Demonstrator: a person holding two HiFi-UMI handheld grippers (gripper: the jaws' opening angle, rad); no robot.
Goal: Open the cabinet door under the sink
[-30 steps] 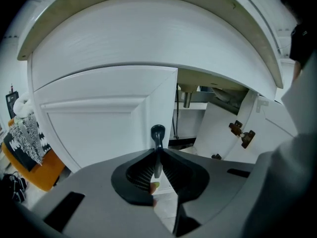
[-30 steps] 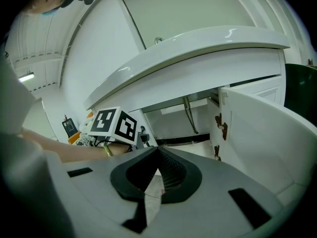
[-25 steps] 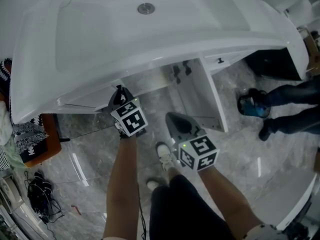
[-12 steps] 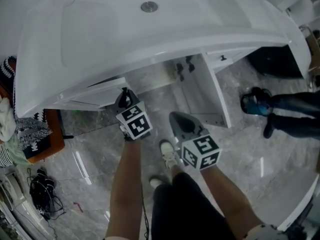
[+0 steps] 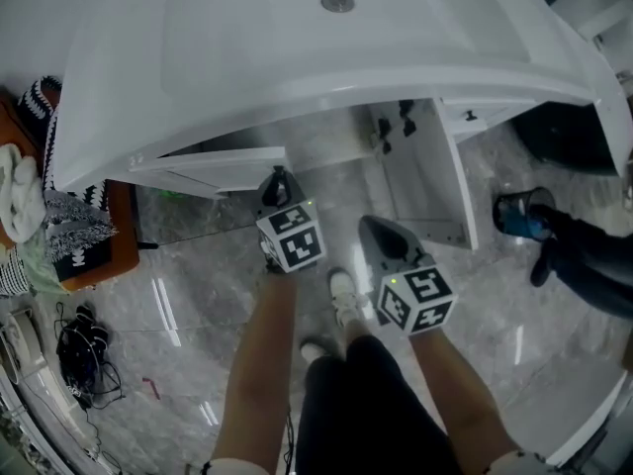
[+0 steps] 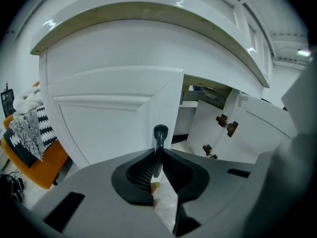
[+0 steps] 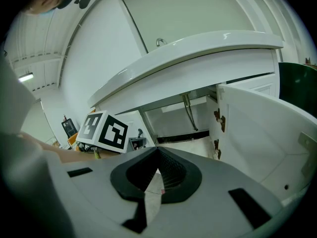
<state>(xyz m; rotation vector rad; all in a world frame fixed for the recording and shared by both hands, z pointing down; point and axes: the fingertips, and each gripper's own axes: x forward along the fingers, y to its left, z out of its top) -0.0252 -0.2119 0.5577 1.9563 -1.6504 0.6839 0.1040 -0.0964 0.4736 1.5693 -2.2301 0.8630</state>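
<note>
- Fingers [image 6: 143, 168] of the left gripper [image 6: 158, 157] are clamped on the black handle [image 6: 160, 134] of the left cabinet door [image 6: 104, 128], which stands ajar beneath the white sink [image 5: 297, 57].
- Seen from the left gripper view, the handle rises as a slim stem with a rounded top, pinched between the ribbed pads. The head view shows only its dark tip [image 5: 279, 176] poking out ahead of the left gripper [image 5: 278, 188].
- Fingers [image 7: 171, 170] of the right gripper [image 7: 157, 152] are pressed together with nothing between them. The right gripper [image 5: 374, 231] hangs over the marble floor [image 5: 188, 275], near the right cabinet door [image 5: 420, 181] but clear of it.
- That right door is swung wide open. Its two dark hinges [image 6: 227, 125] face the left gripper view, and they show again at the door's inner edge in the right gripper view.
- Only the right gripper view looks into the open cabinet, where a pipe [image 7: 187, 110] slants down under the basin, and up to the faucet [image 7: 159, 42] above the sink's rim. It also catches the left gripper's marker cube [image 7: 104, 130] off to the left.
- Only the head view takes in the basin from above, with its drain [image 5: 337, 2]. It also shows the person's white shoe [image 5: 344, 300] between the two grippers, an orange seat [image 5: 117, 250] draped in patterned cloth at left, and another person's dark-trousered legs [image 5: 588, 260] at right.
- From the left gripper view, the orange seat and cloth appear at the far left edge, beside the ajar door.
</note>
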